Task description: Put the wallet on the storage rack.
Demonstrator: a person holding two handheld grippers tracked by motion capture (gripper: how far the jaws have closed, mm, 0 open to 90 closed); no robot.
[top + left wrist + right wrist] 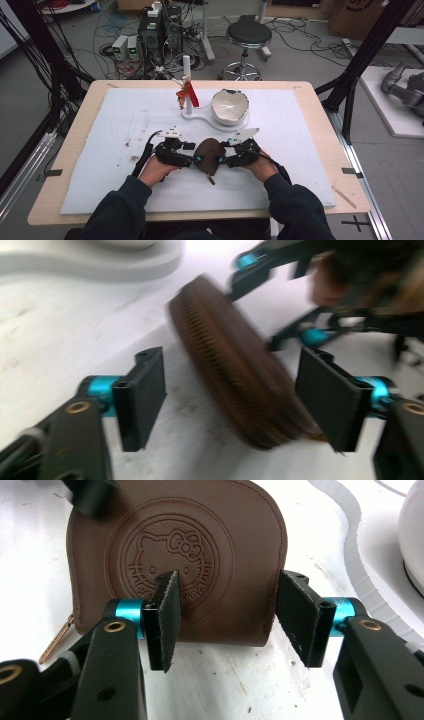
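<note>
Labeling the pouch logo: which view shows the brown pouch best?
Right gripper view: the pouch faces the camera, sharp, with the embossed cat emblem and zipper pull readable. The left gripper view shows its zipper edge, blurred. The high view shows a small dark shape between the tongs.

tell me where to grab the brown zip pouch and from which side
Grip the brown zip pouch across its thin body, one pad on each flat face, near the zippered edge. It stands on edge between the hand-held grippers, so coming in from the left probably suits; those jaws already straddle it.
</note>
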